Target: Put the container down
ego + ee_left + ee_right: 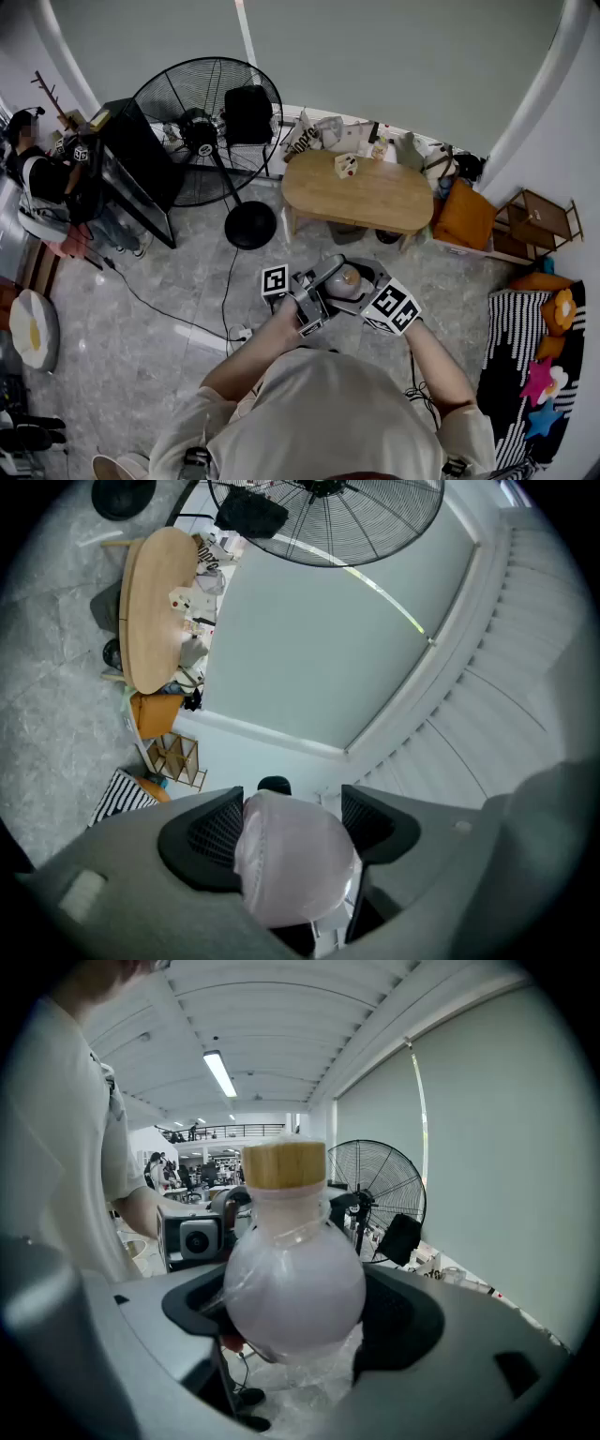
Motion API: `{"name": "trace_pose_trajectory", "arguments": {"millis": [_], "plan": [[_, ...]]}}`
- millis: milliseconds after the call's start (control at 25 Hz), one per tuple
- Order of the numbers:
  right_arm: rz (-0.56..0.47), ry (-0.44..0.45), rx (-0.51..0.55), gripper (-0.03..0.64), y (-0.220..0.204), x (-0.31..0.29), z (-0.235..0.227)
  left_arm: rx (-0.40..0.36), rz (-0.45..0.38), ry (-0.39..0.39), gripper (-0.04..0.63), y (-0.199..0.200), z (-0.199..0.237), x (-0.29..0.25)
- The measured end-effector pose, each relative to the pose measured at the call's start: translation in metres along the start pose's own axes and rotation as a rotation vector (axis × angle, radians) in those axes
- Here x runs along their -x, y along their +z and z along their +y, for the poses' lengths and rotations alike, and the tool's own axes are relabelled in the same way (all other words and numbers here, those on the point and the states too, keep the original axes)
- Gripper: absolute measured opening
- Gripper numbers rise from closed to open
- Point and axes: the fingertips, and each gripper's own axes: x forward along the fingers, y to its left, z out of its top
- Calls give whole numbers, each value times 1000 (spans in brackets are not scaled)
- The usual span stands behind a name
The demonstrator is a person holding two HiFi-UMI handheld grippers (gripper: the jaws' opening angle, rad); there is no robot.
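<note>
Container (pixel 295 1283): round, milky bulb wrapped in clear film, with a wooden cap (pixel 284 1164). It was off the ground, held between the two grippers in front of the person's chest. In the head view it hung over the grey floor (pixel 159 309), on the person's side of the oval wooden worktop (pixel 375 192) and not touching it.

Right hand-held gripper (pixel 298 1309): jaws stood wide and closed on the bulb. The bulb filled the gap, both pads lay against its sides, and the cap pointed up in this view. The camera of the other gripper showed just behind the bulb.

Left hand-held gripper (pixel 287 829): jaws also stood wide, on the same bulb from the opposite side. The bulb touched the left pad. At the right pad it appeared to touch too, though the edge there was less clear. The cap was not visible in this view.

Head view: both grippers met at the container, marker cubes facing outward, left forearm bare and both elbows bent.

Surroundings: small items cluttered the far edge of the worktop. A black standing fan (pixel 206 131) stood on the floor to its left. A second person (pixel 37 169) sat at the far left.
</note>
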Motion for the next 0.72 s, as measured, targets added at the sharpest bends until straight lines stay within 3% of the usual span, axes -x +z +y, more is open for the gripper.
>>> {"name": "trace_pose_trajectory", "arguments": {"millis": [720], "plan": [[16,5,-5,393,8,-27,6,18,-3,-4,327,18,-7,22]]}}
